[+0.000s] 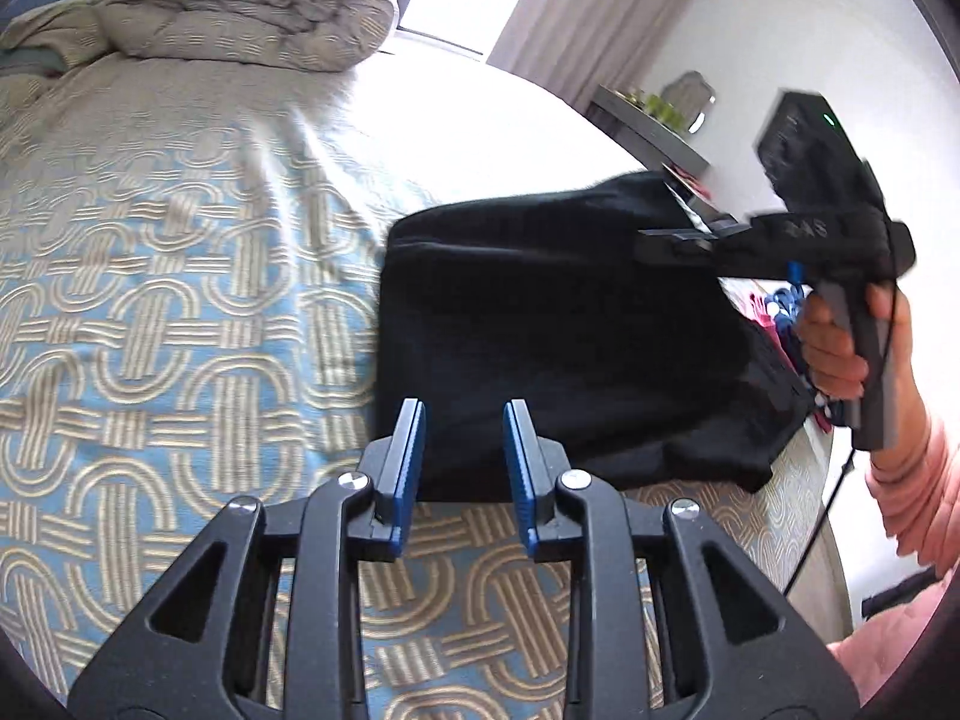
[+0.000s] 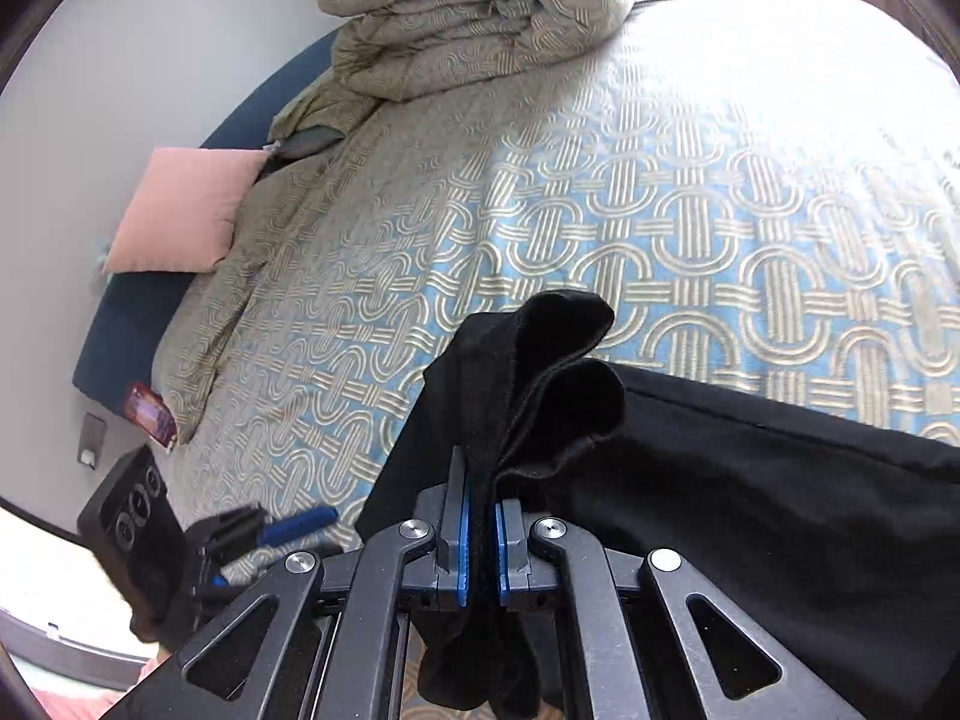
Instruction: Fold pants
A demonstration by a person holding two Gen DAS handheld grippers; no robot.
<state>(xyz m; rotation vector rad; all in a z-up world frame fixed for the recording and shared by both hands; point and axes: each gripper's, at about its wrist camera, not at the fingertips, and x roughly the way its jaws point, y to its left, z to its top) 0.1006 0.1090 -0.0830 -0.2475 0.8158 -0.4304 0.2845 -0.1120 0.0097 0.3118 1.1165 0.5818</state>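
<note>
Black pants lie folded into a thick block on the blue and beige patterned bedspread. My left gripper hovers at the block's near edge, jaws open, with nothing between the blue pads. My right gripper is shut on a bunched fold of the pants, and cloth sticks up above the pads and hangs below them. In the left wrist view the right gripper reaches in at the pants' far right corner, held by a hand in a pink sleeve. The left gripper's blue finger shows at lower left in the right wrist view.
A rolled beige duvet sits at the head of the bed beside a pink pillow. The bed's right edge runs close past the pants, with a grey shelf and colourful items beyond it. Bare bedspread stretches left of the pants.
</note>
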